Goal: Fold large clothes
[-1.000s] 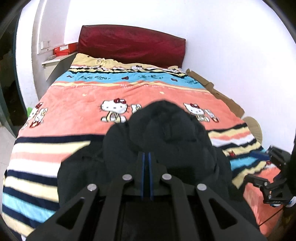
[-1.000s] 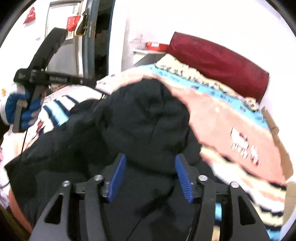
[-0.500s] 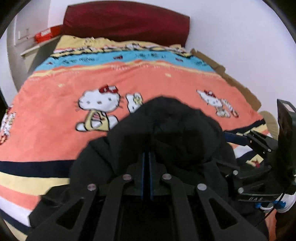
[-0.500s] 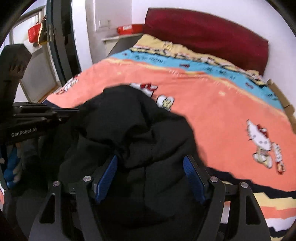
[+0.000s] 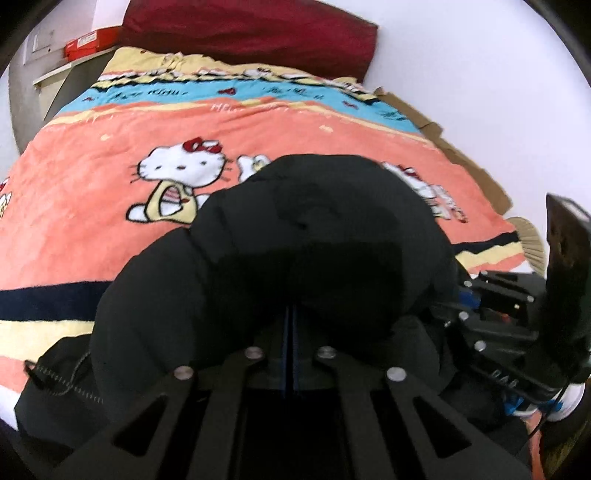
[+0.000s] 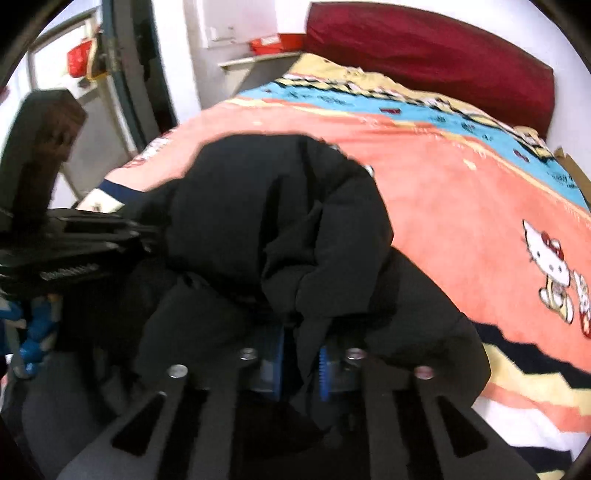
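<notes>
A black padded jacket is bunched up at the near end of the bed. My left gripper is shut on a fold of it, with the fabric bulging over the fingertips. In the right wrist view the same jacket hangs in front of me, and my right gripper is shut on a fold of it between the blue pads. Each gripper shows in the other's view: the right one at the right edge, the left one at the left edge.
The bed has an orange, blue and yellow cartoon-cat blanket and a dark red headboard. A white wall runs along its right side. A shelf with a red box stands at the head, left. A door frame is at left.
The right gripper, open around the jacket before, has closed on a fold of it. Both grippers have moved forward over the bed with the jacket. The left gripper stays shut.
</notes>
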The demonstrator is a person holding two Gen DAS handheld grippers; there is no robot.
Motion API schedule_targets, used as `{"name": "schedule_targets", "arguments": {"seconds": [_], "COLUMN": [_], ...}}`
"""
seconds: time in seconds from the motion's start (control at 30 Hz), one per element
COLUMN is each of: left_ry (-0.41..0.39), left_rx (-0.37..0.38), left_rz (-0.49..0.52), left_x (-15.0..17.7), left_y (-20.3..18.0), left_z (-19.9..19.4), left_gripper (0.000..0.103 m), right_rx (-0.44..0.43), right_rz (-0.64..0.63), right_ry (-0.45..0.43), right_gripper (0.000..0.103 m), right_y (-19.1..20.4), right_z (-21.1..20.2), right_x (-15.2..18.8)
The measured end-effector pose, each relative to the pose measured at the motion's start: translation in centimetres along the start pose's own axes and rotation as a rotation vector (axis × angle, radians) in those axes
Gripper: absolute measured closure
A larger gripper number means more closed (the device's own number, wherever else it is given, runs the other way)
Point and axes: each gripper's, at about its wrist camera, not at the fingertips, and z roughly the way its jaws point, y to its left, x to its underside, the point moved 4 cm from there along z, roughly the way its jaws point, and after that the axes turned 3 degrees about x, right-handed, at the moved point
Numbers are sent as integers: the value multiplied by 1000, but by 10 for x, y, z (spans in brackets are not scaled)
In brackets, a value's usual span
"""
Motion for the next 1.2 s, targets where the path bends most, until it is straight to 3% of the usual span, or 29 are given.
{"name": "schedule_targets", "arguments": {"seconds": [0.27,0.43,0.63,0.77,0.83,0.97,1.2], "left_ry": [-118,-178,-237,-207,-150,-35,51], "left_rx": [52,63,101,93,71,22,-63], "left_rz": [17,58,81,72,78,112,95], "left_x": [-3,8,14,17,27,60,118], "left_y": [-43,-76,-92,-89,-84,-74,-37], "left_z": [-109,-185,-234,-217,-186,-128,-55], "left_gripper": [103,103,103,103,103,103,103], "right_rx": [-49,-64,-106,-104,-99,6,119], "right_rz": [-11,-32,-57,-81,-87,-127,-115], "right_ry": [-52,-72,-94,-34,27,119,78], "right_gripper": [93,94,94,94,94,94,72], "right_y": [35,74,109,116,116,115,96], "right_z": [-124,-194,-245,-228,-204,-146,-82], "right_x": [-19,-3,18,44,62,103,114]}}
